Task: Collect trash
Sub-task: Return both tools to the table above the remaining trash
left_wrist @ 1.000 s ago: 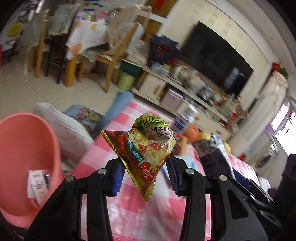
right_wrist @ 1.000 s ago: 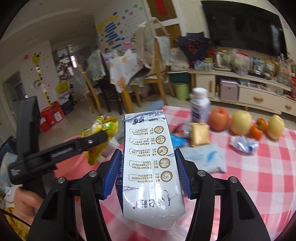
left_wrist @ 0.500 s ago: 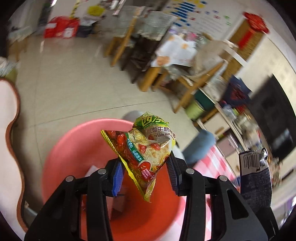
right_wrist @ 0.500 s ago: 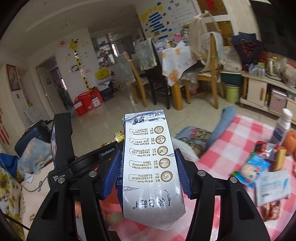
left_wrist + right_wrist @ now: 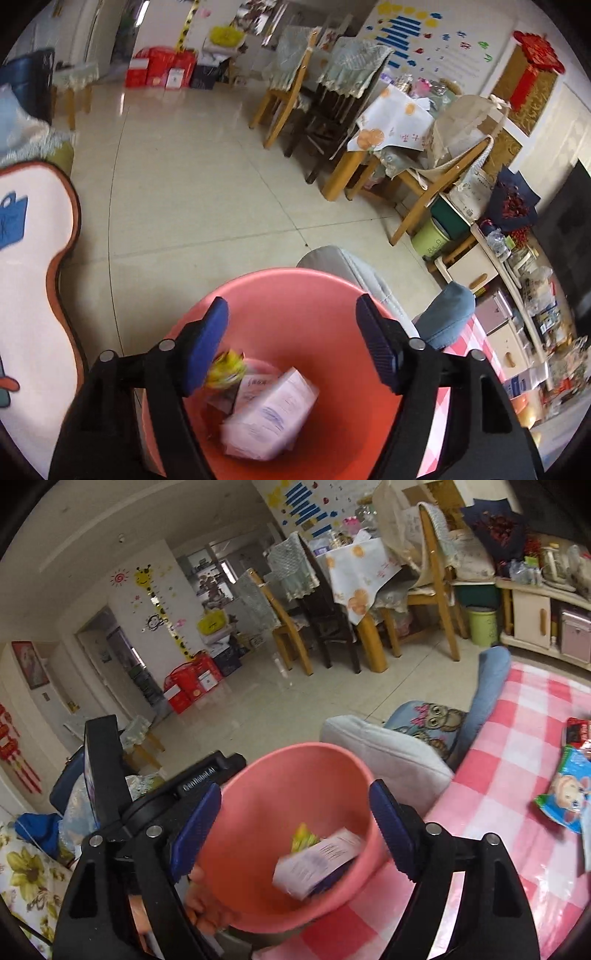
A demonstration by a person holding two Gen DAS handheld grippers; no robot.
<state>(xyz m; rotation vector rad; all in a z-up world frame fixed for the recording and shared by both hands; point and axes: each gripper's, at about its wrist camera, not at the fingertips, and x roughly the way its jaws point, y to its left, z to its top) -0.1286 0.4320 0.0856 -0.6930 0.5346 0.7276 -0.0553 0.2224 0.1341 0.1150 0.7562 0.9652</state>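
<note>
A pink plastic bin (image 5: 295, 295) (image 5: 258, 812) stands beside the table with the pink checked cloth (image 5: 517, 746). My left gripper (image 5: 291, 343) hangs over the bin, its jaws opening with nothing between them. The yellow-green snack bag (image 5: 225, 369) (image 5: 303, 836) lies inside, blurred. A white carton (image 5: 269, 410) (image 5: 321, 856) is in the bin too, also blurred. Just over the bin's rim, my right gripper (image 5: 295, 830) has its jaws opening and empty. The left gripper's black body (image 5: 192, 786) shows to its left.
A grey cushion (image 5: 391, 753) and an owl-print cushion (image 5: 432, 723) lie behind the bin. Snack packets (image 5: 565, 801) rest on the cloth at right. Wooden chairs and a dining table (image 5: 388, 122) stand across the tiled floor. A person's hand (image 5: 207, 904) shows at lower left.
Both grippers swung from the table to above the pink bin and opened. The snack bag left the left jaws and the carton left the right jaws; both now sit in the bin.
</note>
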